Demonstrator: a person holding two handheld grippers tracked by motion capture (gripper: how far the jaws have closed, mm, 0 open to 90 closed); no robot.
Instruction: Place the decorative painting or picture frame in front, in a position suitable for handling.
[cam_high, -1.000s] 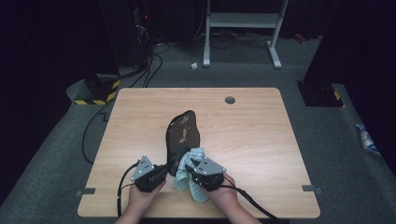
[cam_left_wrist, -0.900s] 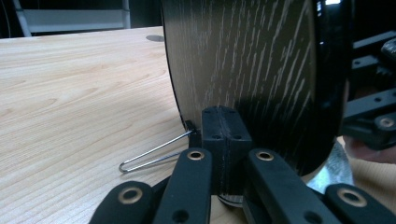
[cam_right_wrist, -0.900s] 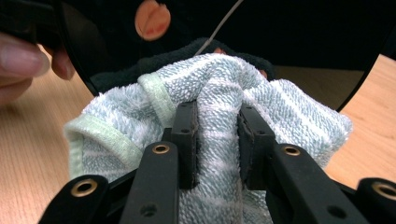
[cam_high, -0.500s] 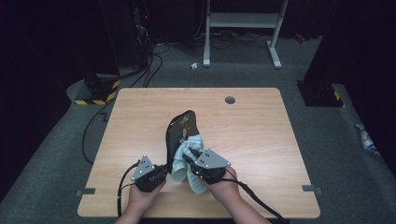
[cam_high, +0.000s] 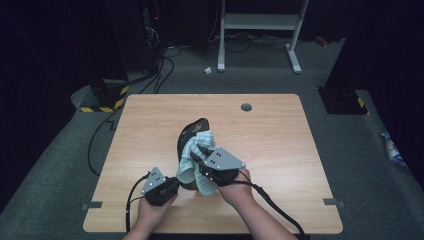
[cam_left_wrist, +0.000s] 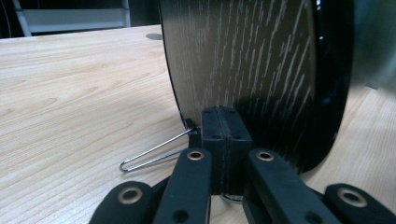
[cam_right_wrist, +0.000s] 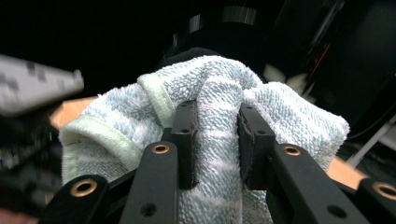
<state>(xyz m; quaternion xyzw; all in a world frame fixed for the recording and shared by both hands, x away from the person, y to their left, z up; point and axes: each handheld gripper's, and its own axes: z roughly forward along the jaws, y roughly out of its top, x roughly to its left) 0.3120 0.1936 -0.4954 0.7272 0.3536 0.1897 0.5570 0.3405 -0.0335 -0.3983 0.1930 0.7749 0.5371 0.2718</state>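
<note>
Black plate (cam_high: 192, 131) on edge, left gripper (cam_left_wrist: 224, 140) jaws clamping rim, right gripper (cam_right_wrist: 217, 140) jaws pinching towel (cam_high: 196, 159).

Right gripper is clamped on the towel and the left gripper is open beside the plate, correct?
Not quite. The right gripper does clamp the towel, but the left gripper is shut on the plate, holding its rim on edge, as the left gripper view shows.

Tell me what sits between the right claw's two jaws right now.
A bunched fold of the pale blue-and-white terry cloth fills the gap in the right claw, shown in the right gripper view.
</note>
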